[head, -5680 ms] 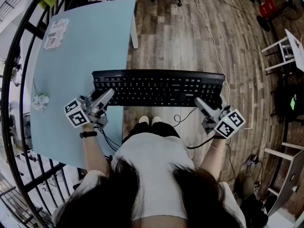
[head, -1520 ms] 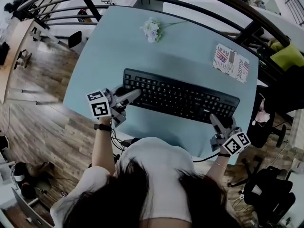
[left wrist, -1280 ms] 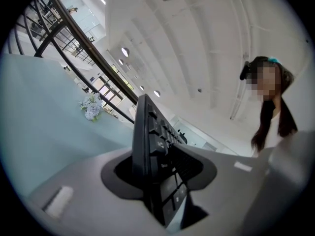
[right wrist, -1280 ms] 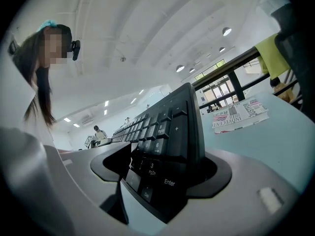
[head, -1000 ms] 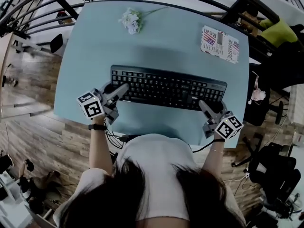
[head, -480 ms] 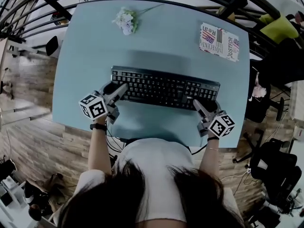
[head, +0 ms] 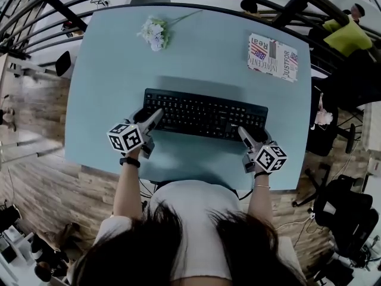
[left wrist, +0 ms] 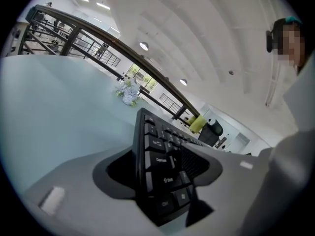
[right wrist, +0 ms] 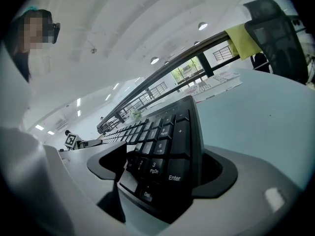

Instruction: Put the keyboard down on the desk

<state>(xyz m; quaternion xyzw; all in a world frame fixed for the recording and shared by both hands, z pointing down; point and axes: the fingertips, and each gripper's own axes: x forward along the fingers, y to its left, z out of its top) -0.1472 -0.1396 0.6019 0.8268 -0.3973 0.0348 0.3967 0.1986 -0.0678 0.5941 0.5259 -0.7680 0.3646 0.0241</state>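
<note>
Head view, keyboard (head: 205, 113) near desk (head: 107, 70) front edge, room behind

A small bunch of white flowers (head: 153, 31) lies near the far left corner of the pale blue counter (head: 107, 88), its stem pointing right. A printed booklet with a flag pattern (head: 278, 56) lies flat near the far right corner, well apart from the flowers. A black curved metal railing (head: 290, 12) runs behind the counter, and a yellow-green cloth (head: 348, 37) shows beyond it. Brown wood-plank floor (head: 36, 177) lies on both sides, with a black office chair (head: 342, 204) at lower right.
</note>
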